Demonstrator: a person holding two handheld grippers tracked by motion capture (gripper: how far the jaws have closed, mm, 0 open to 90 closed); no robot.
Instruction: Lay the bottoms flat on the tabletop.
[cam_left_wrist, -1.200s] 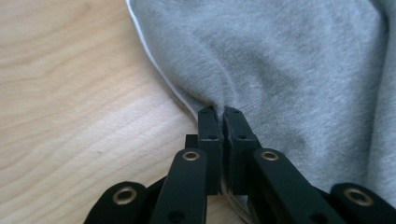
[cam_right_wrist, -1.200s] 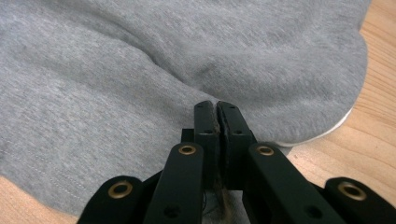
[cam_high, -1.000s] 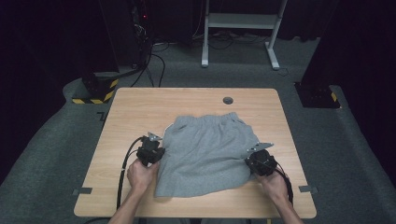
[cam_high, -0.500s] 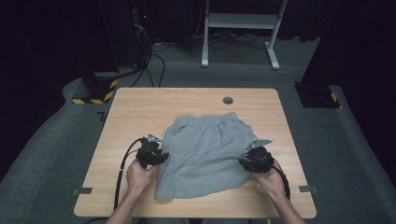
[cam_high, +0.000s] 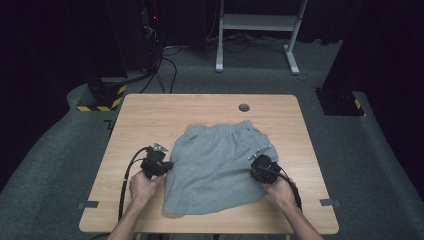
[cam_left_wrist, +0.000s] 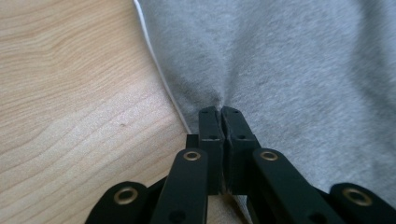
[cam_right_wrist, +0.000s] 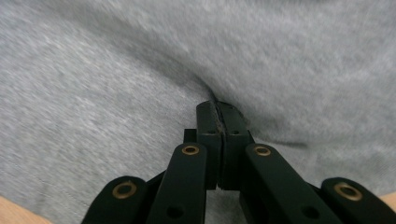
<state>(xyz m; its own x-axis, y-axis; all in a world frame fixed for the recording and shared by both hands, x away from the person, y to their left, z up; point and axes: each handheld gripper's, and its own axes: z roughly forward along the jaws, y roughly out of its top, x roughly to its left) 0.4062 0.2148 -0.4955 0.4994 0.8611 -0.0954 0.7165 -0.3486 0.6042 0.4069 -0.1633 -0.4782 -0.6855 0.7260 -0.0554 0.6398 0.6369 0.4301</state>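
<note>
While both grippers are pinching it, the grey shorts are lying flat at centre frame on the wooden table; soft, light, limp fleece — it is bunching into a small pucker at each pinch. Left gripper, jaws having just closed, is clamping cloth just inside the white-piped side seam; right gripper, likewise just closed, is gripping the opposite edge. Edges are looking like the sensible hold. Layers caught — hard to tell; the high view is hiding both tips.

A light wooden bench with a round hole stands on grey carpet. Behind it: a white frame, black cables, yellow-black striped feet, and a dark, unlit room
</note>
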